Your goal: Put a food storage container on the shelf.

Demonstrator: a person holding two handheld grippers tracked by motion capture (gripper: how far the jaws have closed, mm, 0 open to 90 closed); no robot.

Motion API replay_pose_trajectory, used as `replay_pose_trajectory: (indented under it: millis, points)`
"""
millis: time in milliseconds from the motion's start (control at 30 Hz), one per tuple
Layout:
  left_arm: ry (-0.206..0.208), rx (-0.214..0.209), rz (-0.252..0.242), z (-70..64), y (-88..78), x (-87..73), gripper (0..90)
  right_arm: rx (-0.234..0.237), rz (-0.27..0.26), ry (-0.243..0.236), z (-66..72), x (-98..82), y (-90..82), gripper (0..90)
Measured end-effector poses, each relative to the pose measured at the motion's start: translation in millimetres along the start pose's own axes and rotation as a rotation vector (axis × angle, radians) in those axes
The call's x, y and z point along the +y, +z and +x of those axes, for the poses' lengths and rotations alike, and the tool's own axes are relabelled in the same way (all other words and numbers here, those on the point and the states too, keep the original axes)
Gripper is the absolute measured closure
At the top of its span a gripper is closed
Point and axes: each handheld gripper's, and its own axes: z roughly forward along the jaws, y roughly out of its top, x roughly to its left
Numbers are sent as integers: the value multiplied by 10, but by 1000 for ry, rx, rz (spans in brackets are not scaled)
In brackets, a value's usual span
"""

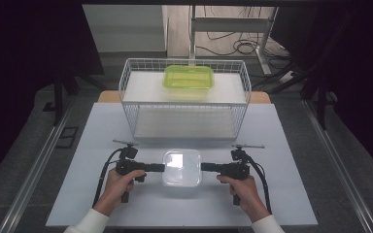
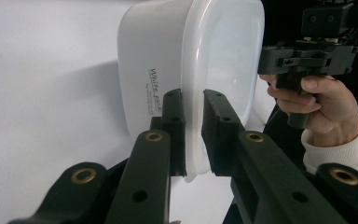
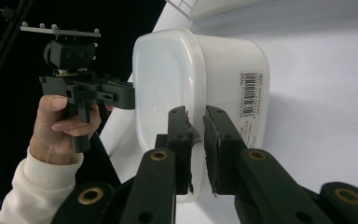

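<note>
High view: tongs on container edges.

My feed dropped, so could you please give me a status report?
Left gripper and right gripper shut on white container rim. Wire rack behind.

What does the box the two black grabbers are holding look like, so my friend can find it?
Start at the white wire basket on the grey table. Just in front of it sits a milky-white plastic box with rounded corners and a lid, pinched between the left gripper and right gripper. The other box, up on the basket, is bright green.
</note>
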Motion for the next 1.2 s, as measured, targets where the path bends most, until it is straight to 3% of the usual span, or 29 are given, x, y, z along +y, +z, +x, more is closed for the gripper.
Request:
replay_pose_trajectory:
  millis: [567, 800, 1200]
  points:
    - [128, 11, -47, -347, -159, 75, 808, -25, -42, -139, 240, 71, -158, 796]
    - [143, 1, -59, -393, -185, 94, 808, -33, -58, -193, 331, 102, -223, 795]
    - [184, 13, -78, -508, -239, 142, 808, -35, -78, -243, 442, 144, -294, 795]
